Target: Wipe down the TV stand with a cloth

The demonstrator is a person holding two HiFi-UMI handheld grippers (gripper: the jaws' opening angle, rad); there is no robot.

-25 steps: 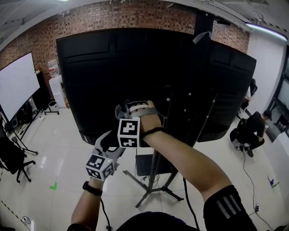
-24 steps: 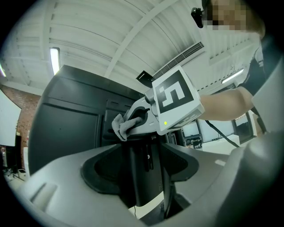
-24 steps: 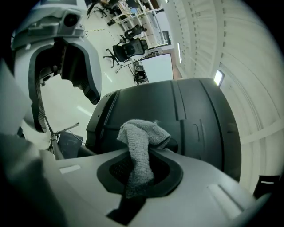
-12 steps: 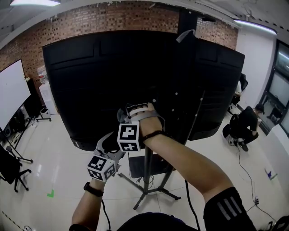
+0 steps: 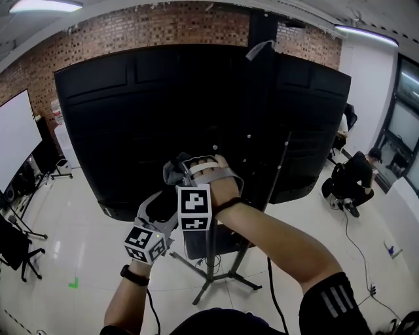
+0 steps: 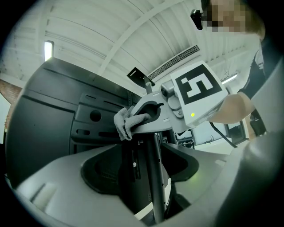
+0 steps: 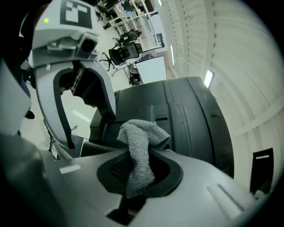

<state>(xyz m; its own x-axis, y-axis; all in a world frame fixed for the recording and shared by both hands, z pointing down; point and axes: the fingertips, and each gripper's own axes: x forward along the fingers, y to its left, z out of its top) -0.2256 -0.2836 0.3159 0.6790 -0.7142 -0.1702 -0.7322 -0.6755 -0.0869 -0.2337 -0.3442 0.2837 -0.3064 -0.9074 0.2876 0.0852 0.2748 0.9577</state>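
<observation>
Cloth (image 7: 140, 146), grey, pinched in the right tool (image 5: 182, 169), sits high on the TV's back, just beside the stand pole (image 5: 211, 258). Pole runs upright, so the wipe likely goes downward. Left tool (image 5: 156, 211) hangs lower, jaws spread, pole showing between them.

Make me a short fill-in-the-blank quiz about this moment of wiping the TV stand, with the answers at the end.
1. The grey cloth is clamped in the ____ tool.
2. The wall behind the TV is built of ____.
3. The jaws of the left tool stand ____, and the stand's pole shows between them.

Missing words: right; brick; apart.
</observation>
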